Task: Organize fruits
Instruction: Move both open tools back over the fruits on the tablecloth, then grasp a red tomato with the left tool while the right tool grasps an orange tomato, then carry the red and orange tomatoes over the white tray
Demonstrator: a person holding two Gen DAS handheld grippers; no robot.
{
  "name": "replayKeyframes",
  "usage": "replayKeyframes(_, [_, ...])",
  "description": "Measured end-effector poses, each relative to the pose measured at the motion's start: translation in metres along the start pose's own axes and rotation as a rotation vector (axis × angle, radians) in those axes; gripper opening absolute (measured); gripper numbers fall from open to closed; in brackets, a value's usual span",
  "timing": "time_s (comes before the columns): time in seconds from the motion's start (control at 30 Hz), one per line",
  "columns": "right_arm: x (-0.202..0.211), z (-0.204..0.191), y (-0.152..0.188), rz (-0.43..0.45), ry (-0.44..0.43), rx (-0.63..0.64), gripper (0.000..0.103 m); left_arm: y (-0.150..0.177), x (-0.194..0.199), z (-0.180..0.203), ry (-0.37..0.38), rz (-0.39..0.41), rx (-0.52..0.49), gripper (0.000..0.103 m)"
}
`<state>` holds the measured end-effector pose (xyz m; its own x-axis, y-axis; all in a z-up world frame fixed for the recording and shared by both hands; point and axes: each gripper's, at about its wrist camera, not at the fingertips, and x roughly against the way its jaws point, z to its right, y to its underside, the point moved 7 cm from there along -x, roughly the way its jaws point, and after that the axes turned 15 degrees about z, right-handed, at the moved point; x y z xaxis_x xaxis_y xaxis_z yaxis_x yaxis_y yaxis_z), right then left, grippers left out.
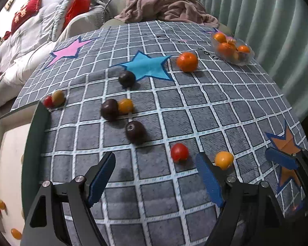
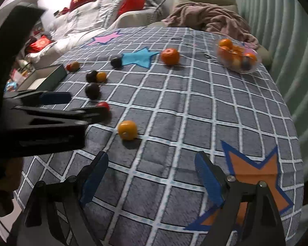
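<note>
My left gripper (image 1: 156, 176) & right gripper (image 2: 152, 176) both spread wide w/ nothing between, over the grid cloth (image 1: 195, 106); red tomato (image 1: 179, 152) just ahead of left, yellow fruit (image 2: 127, 130) ahead of right

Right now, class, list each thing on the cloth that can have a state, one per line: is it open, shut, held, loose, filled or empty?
left gripper: open, holding nothing.
right gripper: open, holding nothing.
clear bowl: holding several oranges.
large orange: loose on the cloth.
red tomato: loose, ahead of the left gripper.
yellow fruit: loose, ahead of the right gripper.
</note>
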<state>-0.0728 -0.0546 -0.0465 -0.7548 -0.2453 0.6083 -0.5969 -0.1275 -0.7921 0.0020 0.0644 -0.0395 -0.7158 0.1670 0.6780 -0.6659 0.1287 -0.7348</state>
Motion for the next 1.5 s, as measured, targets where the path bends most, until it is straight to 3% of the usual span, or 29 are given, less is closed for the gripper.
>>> replayKeyframes(0.1, [-0.007,-0.006,-0.001,-0.011,-0.015,0.023,0.088,0.003,-0.009,0.004,0.014,-0.033,-0.005,0.060])
replayKeyframes(0.17, [-0.011,-0.009,-0.003,-0.015,-0.023,0.029,0.087,0.002,-0.011,0.005,0.009,-0.026,-0.014,0.060])
replayKeyframes(0.3, [-0.019,-0.015,-0.009,-0.021,-0.039,0.044,0.082,0.000,-0.013,0.011,0.020,-0.028,-0.021,0.051])
replayKeyframes(0.33, [-0.021,-0.017,-0.011,-0.021,-0.043,0.047,0.077,-0.001,-0.014,0.013,0.021,-0.028,-0.023,0.048])
replayKeyframes(0.4, [-0.025,-0.019,-0.015,-0.020,-0.041,0.056,0.069,-0.003,-0.015,0.015,0.031,-0.029,-0.029,0.031])
replayKeyframes(0.47, [-0.028,-0.022,-0.018,-0.014,-0.043,0.067,0.043,-0.004,-0.014,0.016,0.041,-0.034,-0.028,0.023])
replayKeyframes(0.53, [-0.029,-0.024,-0.020,-0.012,-0.050,0.074,0.023,-0.004,-0.013,0.017,0.052,-0.034,-0.021,0.020])
replayKeyframes(1.07, [0.004,-0.015,-0.004,-0.019,-0.090,-0.065,0.024,0.033,0.030,-0.015,0.033,-0.025,0.079,0.020])
replayKeyframes(1.5, [0.020,-0.039,-0.021,-0.011,-0.132,-0.098,0.024,0.035,0.080,-0.058,-0.010,0.044,0.163,0.020])
